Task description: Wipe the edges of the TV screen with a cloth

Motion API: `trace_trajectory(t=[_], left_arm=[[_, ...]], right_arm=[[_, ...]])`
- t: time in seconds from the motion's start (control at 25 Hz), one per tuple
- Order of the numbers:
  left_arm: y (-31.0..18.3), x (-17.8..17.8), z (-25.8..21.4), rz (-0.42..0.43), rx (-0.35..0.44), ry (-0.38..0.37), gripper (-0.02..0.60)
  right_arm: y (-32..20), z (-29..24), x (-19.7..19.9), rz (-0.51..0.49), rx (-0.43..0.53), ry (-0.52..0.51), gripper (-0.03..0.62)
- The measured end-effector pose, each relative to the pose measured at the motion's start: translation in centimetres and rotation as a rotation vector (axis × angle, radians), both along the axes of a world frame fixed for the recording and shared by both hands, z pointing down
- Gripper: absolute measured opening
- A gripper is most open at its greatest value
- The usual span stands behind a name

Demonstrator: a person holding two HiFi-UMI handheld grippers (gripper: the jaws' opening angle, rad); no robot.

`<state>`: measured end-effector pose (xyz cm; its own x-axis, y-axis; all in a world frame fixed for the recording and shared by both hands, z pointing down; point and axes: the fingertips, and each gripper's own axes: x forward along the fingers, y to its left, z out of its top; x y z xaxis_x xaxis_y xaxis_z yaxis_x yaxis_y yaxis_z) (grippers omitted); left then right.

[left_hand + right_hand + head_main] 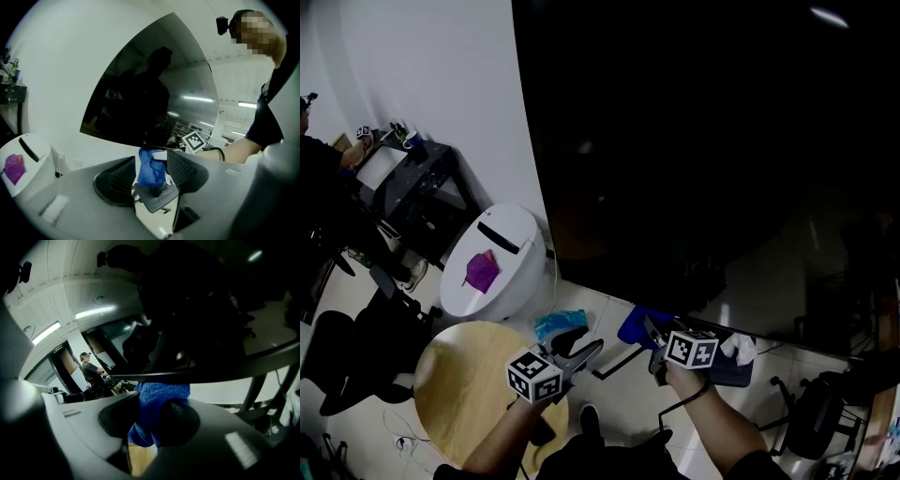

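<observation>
The TV screen (703, 141) is big, dark and shiny, and it is stood upright against the white wall. The blue, fluffy cloth (635, 327) is bunched up and pinched by the right gripper (153, 422), close under the screen's bottom edge.

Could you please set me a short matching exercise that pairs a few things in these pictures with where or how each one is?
Things:
1. blue cloth
2. left gripper
3. purple object
4. round wooden table

Places or states:
A. lying on the white bin
B. jaws apart, gripping nothing
C. clamped in the right gripper
D. below the left gripper in the head view

Pairs: 1-C, 2-B, 3-A, 4-D
</observation>
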<state>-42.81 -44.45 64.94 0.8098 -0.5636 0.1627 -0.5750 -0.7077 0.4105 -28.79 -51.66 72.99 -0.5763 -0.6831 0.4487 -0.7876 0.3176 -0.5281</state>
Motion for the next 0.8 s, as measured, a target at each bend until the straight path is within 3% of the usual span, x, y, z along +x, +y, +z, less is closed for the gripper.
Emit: trace_trajectory(t=[0.48,0.8], left_arm=[[-2.0,-7.9,1.6,-0.136,-0.013,0.01,0.195],[-2.9,-11.2,2.7,-0.184,-0.026,-0.009,0.196]], right_arm=[[-3.1,-0.4,-13.5,-0.185,0.003,-0.011,0.126],[-3.8,-0.4,-20.0,-0.28,-0.001,-0.033,0.126]])
